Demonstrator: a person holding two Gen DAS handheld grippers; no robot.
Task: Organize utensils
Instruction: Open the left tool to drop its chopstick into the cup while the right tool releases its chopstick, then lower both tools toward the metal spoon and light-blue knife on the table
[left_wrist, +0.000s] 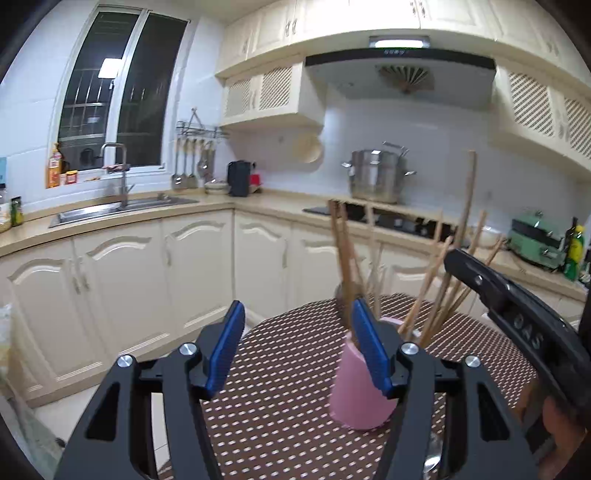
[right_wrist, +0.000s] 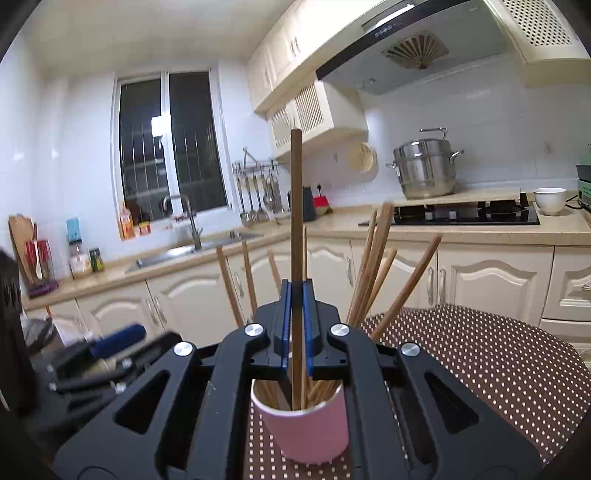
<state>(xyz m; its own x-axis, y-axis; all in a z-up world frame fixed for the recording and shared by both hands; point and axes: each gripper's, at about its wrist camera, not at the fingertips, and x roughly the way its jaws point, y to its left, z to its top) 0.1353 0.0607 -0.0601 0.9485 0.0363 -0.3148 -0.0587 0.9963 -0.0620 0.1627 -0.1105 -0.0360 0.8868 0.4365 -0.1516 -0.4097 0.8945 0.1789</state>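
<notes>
Blue-padded jaws of the right gripper (right_wrist: 296, 317) were clamped on an upright chopstick (right_wrist: 296, 206) over the pink cup (right_wrist: 304, 430), while the left gripper (left_wrist: 297, 345) was held level, parted, empty.

A white-tiled kitchen wall (left_wrist: 443, 125) carries cream upper cabinets (left_wrist: 273, 26) and a range hood (left_wrist: 399, 74). A dark window (left_wrist: 122, 96) sits above a steel sink (left_wrist: 110, 210) set in a beige countertop (left_wrist: 280, 203). Cream lower cabinets (left_wrist: 122, 288) run below. A steel steamer pot (right_wrist: 424, 168) stands behind the black hob (right_wrist: 465, 216).
</notes>
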